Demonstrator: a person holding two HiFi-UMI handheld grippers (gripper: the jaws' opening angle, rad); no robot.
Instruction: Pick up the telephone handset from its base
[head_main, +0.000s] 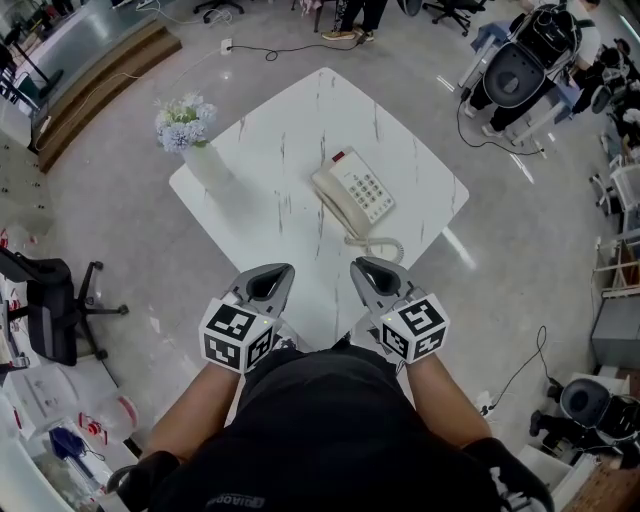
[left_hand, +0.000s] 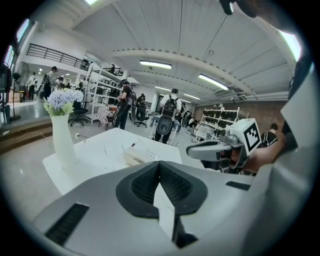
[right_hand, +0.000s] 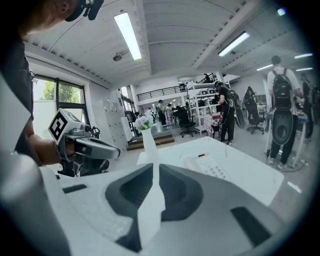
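A cream telephone sits on the white marble table, right of the middle. Its handset rests on the base, and a coiled cord loops toward me. The same telephone lies ahead in both gripper views. My left gripper hovers over the table's near edge, shut and empty. My right gripper hangs beside it, just short of the cord. Its jaws stand a narrow slit apart with nothing between them. Neither gripper touches the phone.
A white vase of pale blue flowers stands at the table's left corner. A black office chair is on the floor to the left. Robot bases and chairs crowd the upper right. People move about in the background.
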